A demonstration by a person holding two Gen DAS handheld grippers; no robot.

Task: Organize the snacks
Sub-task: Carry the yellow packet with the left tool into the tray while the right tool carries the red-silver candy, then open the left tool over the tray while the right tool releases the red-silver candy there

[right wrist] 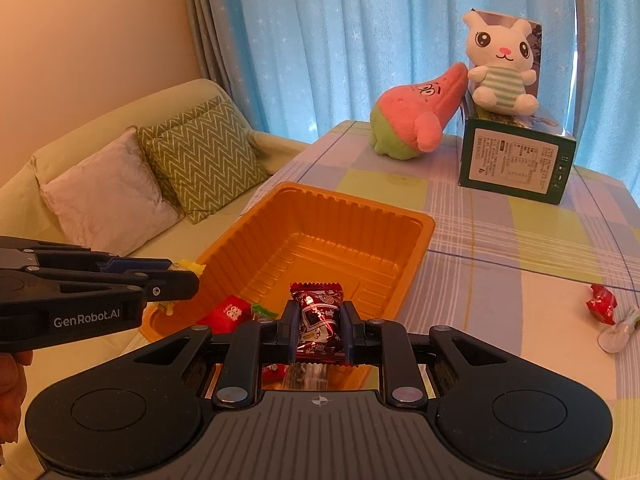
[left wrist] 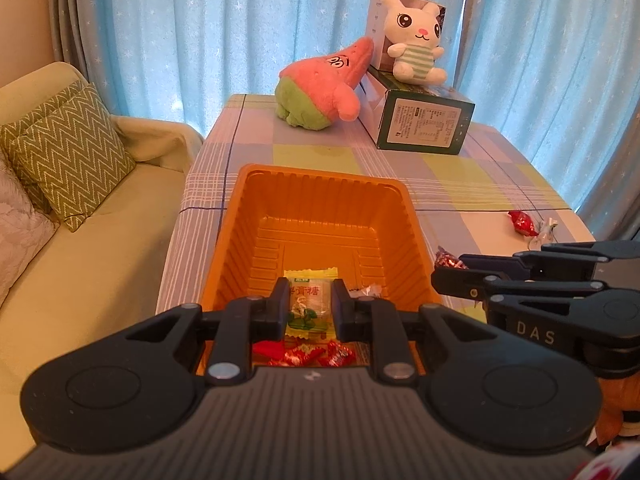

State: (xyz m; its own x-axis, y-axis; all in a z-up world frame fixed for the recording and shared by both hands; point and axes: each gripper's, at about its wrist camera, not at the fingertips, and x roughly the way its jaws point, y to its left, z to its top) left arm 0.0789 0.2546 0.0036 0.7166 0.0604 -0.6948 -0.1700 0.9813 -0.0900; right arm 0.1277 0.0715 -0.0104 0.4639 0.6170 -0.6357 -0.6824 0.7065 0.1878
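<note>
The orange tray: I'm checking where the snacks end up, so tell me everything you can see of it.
The orange tray is a deep rectangular tub of thin, glossy moulded plastic with ribbed walls, a stepped floor and a flat rolled rim. It sits upright on the checked tablecloth, near the table edge beside the sofa. Its far end is bare; a few red-wrapped candies lie at the near end. Both tools hover over that end, each shut on a wrapped candy.

Left gripper (left wrist: 310,307): closed on a yellow candy (left wrist: 307,304), held over the tray (left wrist: 320,184).
Right gripper (right wrist: 319,330): clamped on a red candy (right wrist: 318,316), held over the tray's near end.
</note>
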